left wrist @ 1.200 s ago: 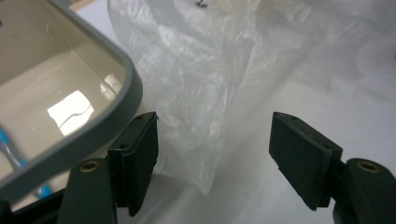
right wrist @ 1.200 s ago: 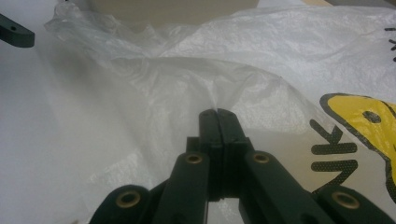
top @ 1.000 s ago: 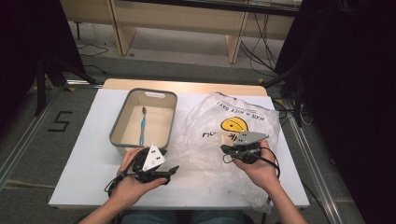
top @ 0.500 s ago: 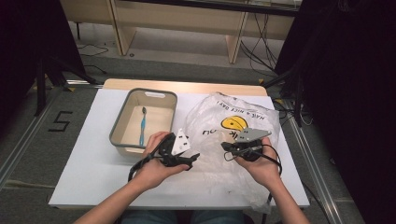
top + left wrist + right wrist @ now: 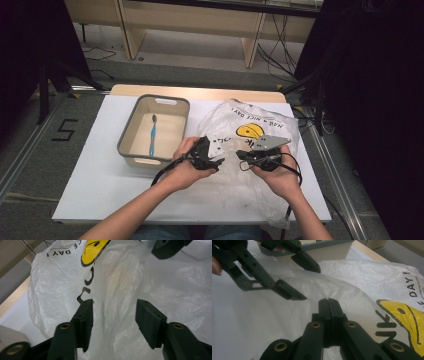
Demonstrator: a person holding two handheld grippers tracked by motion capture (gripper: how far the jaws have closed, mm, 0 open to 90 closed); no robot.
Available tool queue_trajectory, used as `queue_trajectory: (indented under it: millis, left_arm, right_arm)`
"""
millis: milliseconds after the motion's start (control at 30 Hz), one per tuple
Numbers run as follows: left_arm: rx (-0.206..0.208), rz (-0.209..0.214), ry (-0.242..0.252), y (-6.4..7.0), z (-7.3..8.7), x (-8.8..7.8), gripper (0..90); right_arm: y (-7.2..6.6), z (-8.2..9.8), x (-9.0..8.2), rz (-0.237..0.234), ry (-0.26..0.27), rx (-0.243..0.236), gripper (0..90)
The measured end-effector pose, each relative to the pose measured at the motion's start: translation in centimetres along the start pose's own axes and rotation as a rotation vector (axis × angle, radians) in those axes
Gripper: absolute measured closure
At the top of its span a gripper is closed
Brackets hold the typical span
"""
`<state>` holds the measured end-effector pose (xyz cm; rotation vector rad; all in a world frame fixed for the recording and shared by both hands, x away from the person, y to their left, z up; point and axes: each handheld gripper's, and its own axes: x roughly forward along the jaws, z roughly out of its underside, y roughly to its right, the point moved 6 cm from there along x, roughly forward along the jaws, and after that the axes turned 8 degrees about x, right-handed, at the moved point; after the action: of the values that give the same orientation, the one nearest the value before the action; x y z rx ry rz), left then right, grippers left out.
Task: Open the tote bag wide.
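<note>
White plastic bag being gathered between two hand-held grippers at the middle right of the high view.

Thin, crinkled film, the bag (image 5: 250, 150) lies flat on the bench (image 5: 95, 170) with its yellow smiley print toward the upper right. The right hand-held gripper (image 5: 329, 301) has its jaws pressed together on a raised fold of the film. The left hand-held gripper (image 5: 113, 315) has just been closing, but its jaws are still apart, with a ridge of bag between them and not yet pinched. To do this well, I judge the left should close on one layer only, near the pinched fold, then pull gently away to open the mouth; a jerk could tear the film. Left of the bag, a grey bin (image 5: 127, 145) holds a blue toothbrush (image 5: 152, 135).
</note>
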<state>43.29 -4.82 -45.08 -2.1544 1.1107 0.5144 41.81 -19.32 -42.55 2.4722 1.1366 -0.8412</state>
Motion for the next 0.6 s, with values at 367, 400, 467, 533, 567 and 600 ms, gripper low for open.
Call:
queue_trajectory:
  millis: [367, 400, 467, 533, 567, 600]
  left_arm:
    - [0.008, -0.033, 0.059, -0.9, -1.2, 0.2, 88.6]
    - [0.012, -0.032, 0.056, -0.9, -1.3, 0.2, 88.9]
    - [0.01, -0.036, 0.058, -1.0, -1.5, 0.1, 89.0]
    - [-0.001, -0.042, 0.064, -1.1, -1.6, 0.1, 89.1]
    - [-0.004, -0.043, 0.065, -1.2, -1.7, 0.0, 89.1]
    - [-0.014, -0.041, 0.069, -1.2, -1.8, 0.0, 89.1]
  right_arm:
    - [-0.2, 0.2, 0.2, -0.01, -0.001, 0.0, 90.0]
    - [-0.2, 0.2, 0.2, -0.012, -0.004, 0.0, 90.0]
    - [-0.2, 0.3, 0.2, -0.011, -0.007, 0.003, 90.0]
    - [-0.2, 0.3, 0.2, -0.01, -0.005, 0.007, 87.4]
    - [-0.2, 0.3, 0.3, -0.008, -0.003, 0.01, 83.5]
    - [-0.2, 0.4, 0.3, -0.001, -0.005, 0.012, 79.4]
